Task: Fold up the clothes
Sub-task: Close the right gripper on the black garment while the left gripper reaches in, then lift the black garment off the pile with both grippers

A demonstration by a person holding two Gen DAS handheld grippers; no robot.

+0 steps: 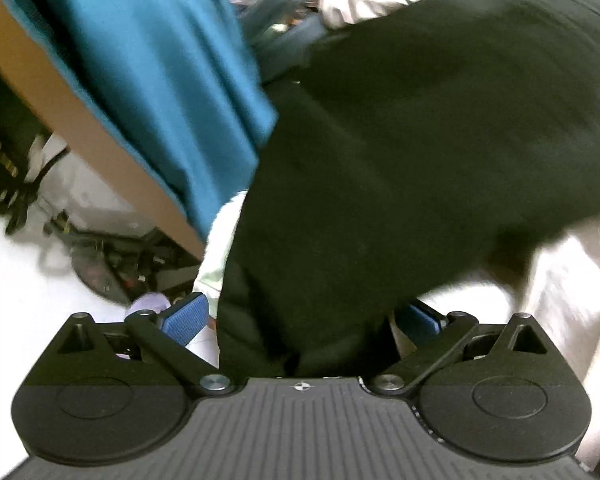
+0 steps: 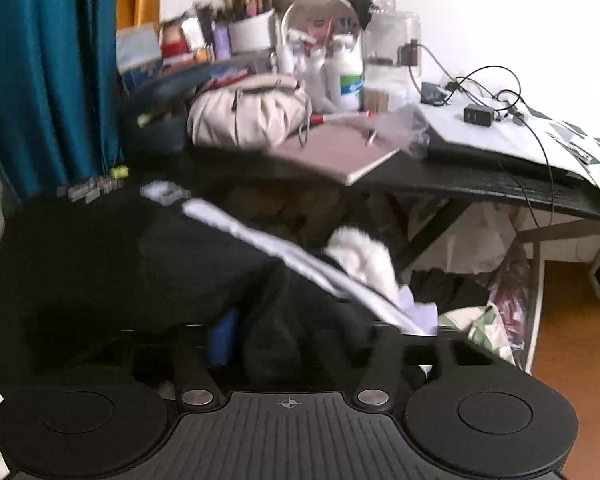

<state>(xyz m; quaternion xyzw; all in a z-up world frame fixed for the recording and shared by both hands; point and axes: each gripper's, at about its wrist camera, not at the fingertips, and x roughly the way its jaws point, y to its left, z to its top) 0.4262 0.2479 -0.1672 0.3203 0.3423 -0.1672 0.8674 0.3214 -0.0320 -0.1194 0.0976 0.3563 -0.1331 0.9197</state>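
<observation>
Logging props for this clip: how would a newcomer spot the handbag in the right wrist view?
Find the cluttered black desk against the white wall. At its left end, beside the teal curtain, lies the handbag: cream, soft and gathered, unlike the hard bottles and jars behind it.

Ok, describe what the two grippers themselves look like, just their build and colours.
Both look alike. The left gripper has a matte black body with a ribbed grey centre plate bearing a small crosshair mark, two round black discs at the sides, silver pivot screws, black link arms and blue textured finger pads. The right gripper shows the same ribbed plate, crosshair, discs and screws; one blue pad is blurred. No cables or sleeves show.
</observation>
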